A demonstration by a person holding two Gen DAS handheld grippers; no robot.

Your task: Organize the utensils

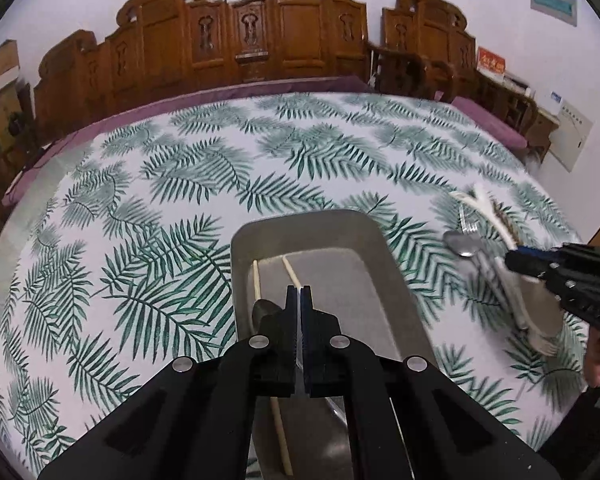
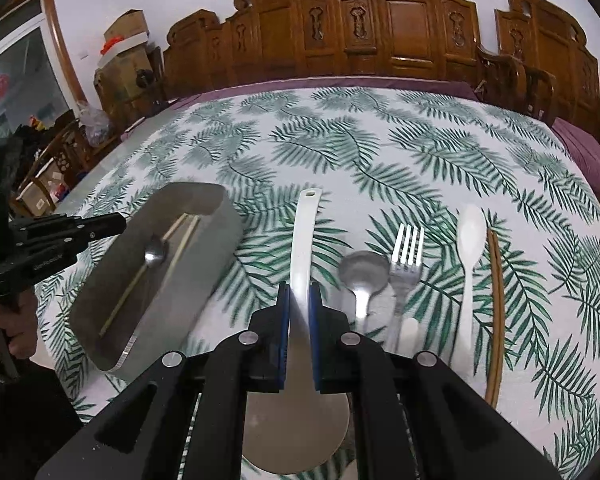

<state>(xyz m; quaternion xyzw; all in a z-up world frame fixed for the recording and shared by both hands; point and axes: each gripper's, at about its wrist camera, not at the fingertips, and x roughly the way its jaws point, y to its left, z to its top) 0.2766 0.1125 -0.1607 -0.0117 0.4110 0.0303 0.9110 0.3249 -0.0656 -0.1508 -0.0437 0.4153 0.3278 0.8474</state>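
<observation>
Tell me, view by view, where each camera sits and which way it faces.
Left wrist: on the left hand-held gripper, looking along shut fingers over the metal tray; the right hand-held gripper shows at right.
Right wrist: on the right hand-held gripper, clamped on the white spatula; the left one shows at left.
Shared: tray, chopsticks, leaf tablecloth.

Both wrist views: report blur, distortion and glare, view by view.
Left wrist view: fisheye bends the table edge; the loose utensils near the right gripper are smeared by motion; the gray tray is sharp.
Right wrist view: the white spatula and metal spoon are softly blurred; the fork tines glare.
</observation>
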